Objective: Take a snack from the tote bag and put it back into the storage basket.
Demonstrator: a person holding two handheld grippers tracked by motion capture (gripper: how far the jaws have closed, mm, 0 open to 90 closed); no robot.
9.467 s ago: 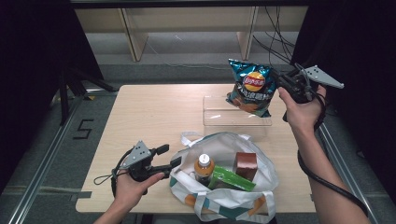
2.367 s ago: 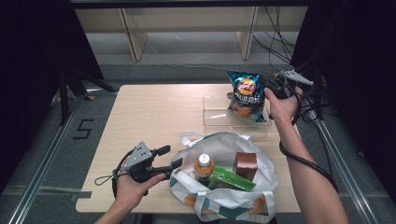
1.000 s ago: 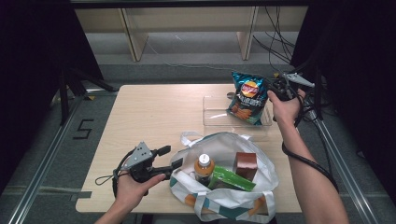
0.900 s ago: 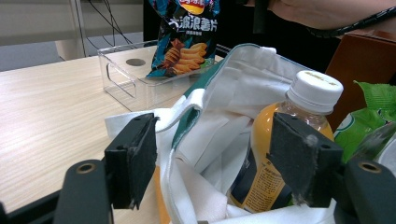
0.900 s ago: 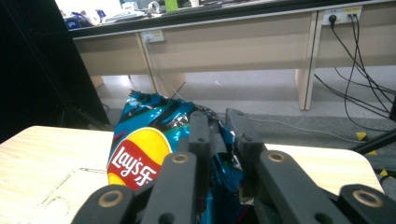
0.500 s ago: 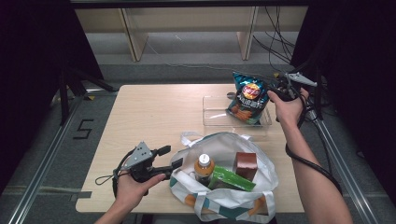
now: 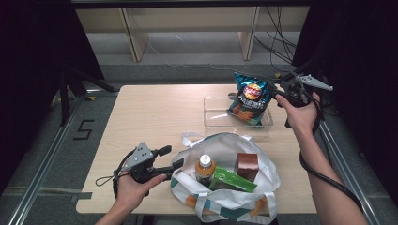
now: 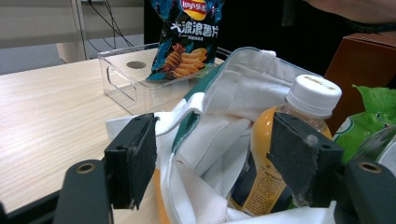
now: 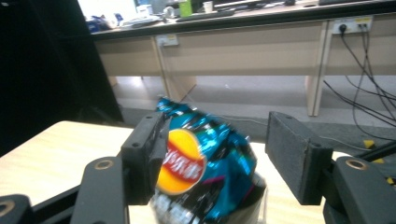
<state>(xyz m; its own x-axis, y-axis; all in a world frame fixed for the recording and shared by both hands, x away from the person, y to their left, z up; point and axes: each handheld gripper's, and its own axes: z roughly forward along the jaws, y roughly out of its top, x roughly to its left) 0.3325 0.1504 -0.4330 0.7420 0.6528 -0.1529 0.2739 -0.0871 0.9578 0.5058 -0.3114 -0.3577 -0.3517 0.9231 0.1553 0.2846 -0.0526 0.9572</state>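
Chips (image 7: 249,97) stand released in the clear bin (image 7: 213,117); right gripper (image 7: 277,91), jaws just opened, is empty. Left gripper (image 7: 177,165) (jaws spread) straddles the bag (image 7: 225,204) rim; bottle (image 7: 204,168), box and green pack remain inside.

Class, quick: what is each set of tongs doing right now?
Left tongs: open around the tote bag's rim.
Right tongs: open, just released the crisp bag.
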